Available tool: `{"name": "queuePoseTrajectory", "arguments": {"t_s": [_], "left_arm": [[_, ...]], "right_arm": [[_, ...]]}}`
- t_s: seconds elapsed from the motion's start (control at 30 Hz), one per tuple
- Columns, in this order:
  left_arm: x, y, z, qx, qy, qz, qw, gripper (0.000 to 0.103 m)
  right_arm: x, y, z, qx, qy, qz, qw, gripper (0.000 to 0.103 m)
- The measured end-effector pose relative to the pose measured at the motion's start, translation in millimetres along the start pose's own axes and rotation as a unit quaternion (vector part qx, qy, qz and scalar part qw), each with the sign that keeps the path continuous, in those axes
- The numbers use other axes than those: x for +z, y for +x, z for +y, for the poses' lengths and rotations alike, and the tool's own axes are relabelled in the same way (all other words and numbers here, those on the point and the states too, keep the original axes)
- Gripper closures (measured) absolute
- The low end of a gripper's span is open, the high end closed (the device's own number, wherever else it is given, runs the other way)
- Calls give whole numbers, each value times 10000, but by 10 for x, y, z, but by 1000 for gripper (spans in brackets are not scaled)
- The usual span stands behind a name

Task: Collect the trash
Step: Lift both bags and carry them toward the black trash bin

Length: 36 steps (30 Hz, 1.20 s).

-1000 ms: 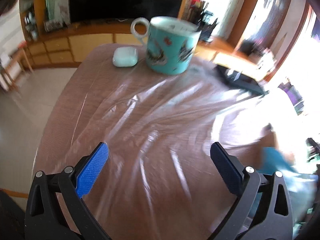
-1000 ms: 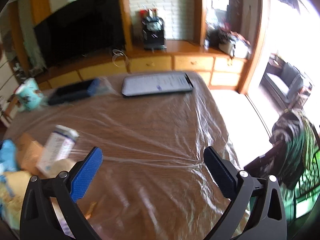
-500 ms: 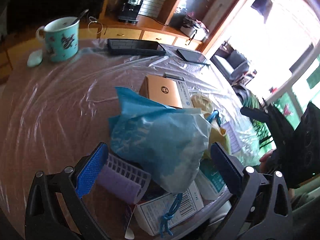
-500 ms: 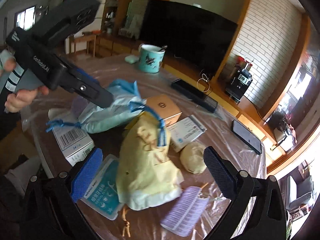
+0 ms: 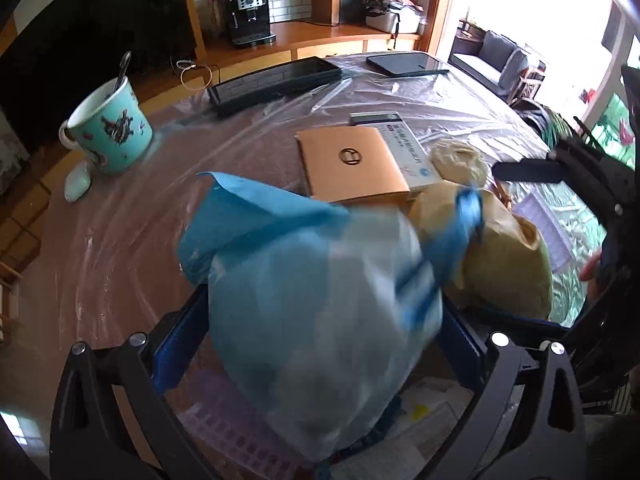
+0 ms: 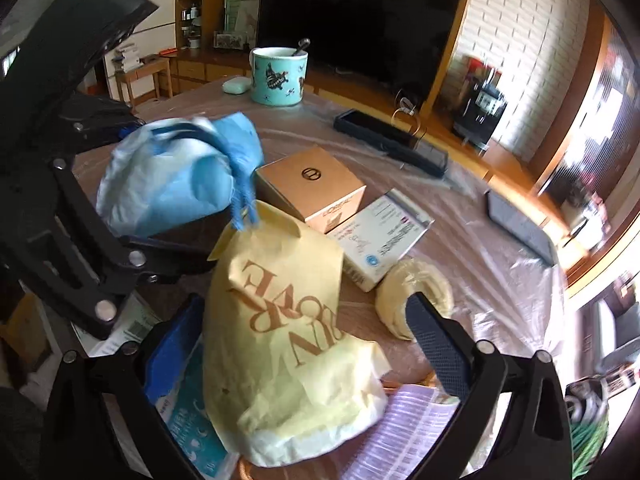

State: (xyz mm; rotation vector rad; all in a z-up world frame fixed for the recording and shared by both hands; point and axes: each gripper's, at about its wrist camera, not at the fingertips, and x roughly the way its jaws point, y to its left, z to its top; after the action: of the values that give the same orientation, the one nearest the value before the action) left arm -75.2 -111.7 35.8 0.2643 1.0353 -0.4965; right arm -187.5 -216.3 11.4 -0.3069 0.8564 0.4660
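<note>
A pale blue bag (image 5: 320,312) lies between the open jaws of my left gripper (image 5: 316,340); it also shows in the right wrist view (image 6: 168,184). A yellow paper bag (image 6: 288,340) with brown lettering lies between the open jaws of my right gripper (image 6: 308,344); it also shows in the left wrist view (image 5: 504,256). Its blue cord (image 6: 240,200) runs to the blue bag. I cannot tell whether the pads touch either bag. A brown box (image 5: 352,164), a white carton (image 6: 380,236), a crumpled yellow wad (image 6: 416,300) and flat packets (image 6: 404,436) lie around them.
The table (image 5: 120,240) is wrapped in clear plastic. A teal mug (image 5: 112,128) with a spoon and a white case (image 5: 78,186) stand at the far left. A dark keyboard (image 5: 276,80) and a tablet (image 5: 404,62) lie at the far side.
Both grippers have moved in over the pile, so the blue bag now fills the left jaws and the yellow bag the right jaws. A second ago both looked at bare table.
</note>
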Motion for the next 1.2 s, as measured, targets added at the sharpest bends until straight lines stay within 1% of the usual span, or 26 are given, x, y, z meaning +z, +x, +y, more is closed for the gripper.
{"name": "queuePoseTrajectory", "arguments": {"t_s": [0.03, 0.07, 0.1, 0.13, 0.17, 0.2, 0.23, 0.33, 0.43, 0.5, 0.57, 0.67, 0.73, 0.93, 1.03, 1.13, 1.2], "left_arm": [[-3, -16, 74, -108, -136, -39, 9998, 2], [-1, -18, 129, -190, -248, -71, 9995, 4], [-5, -31, 178, -236, -341, -101, 9991, 10], [-5, -31, 225, -272, -434, -115, 9986, 13], [-6, -32, 294, -335, -576, -128, 9977, 20], [-32, -63, 322, -400, -676, -150, 9968, 31], [-40, -68, 366, -500, -789, -161, 9955, 37], [-76, -109, 463, -796, -1122, -232, 9902, 44], [-105, -171, 495, -871, -1312, -400, 9867, 45], [-113, -248, 519, -927, -1456, -617, 9831, 45], [-108, -317, 543, -982, -1572, -827, 9792, 45], [-88, -420, 540, -920, -1655, -1070, 9761, 45], [-76, -449, 541, -948, -1672, -1107, 9751, 45], [-147, -454, 515, -870, -1706, -1138, 9749, 45], [-184, -472, 551, -867, -1798, -1240, 9720, 45], [-172, -490, 594, -922, -1907, -1374, 9676, 45], [-154, -535, 569, -921, -1895, -1445, 9668, 45]], "right_arm": [[6, 44, -19, 79, 62, 64, 9999, 22], [3, 81, -39, 176, 155, 138, 9996, 29], [-5, 117, -64, 297, 274, 204, 9990, 34], [-14, 131, -82, 385, 362, 215, 9984, 38], [-20, 138, -113, 488, 502, 178, 9974, 41], [-21, 141, -145, 537, 627, 149, 9965, 42], [-20, 135, -166, 562, 707, 119, 9958, 44], [-20, 104, -239, 635, 955, -32, 9934, 48], [-12, 45, -326, 805, 1209, -235, 9891, 49], [0, 6, -407, 871, 1395, -375, 9857, 49], [34, -16, -478, 871, 1528, -458, 9833, 49], [87, -45, -532, 768, 1608, -566, 9824, 49], [110, -67, -547, 721, 1629, -626, 9820, 49], [119, -76, -549, 665, 1620, -712, 9820, 49], [114, -107, -548, 612, 1641, -819, 9811, 49], [172, -122, -572, 678, 1726, -902, 9785, 49], [213, -150, -577, 653, 1722, -967, 9781, 49]]}}
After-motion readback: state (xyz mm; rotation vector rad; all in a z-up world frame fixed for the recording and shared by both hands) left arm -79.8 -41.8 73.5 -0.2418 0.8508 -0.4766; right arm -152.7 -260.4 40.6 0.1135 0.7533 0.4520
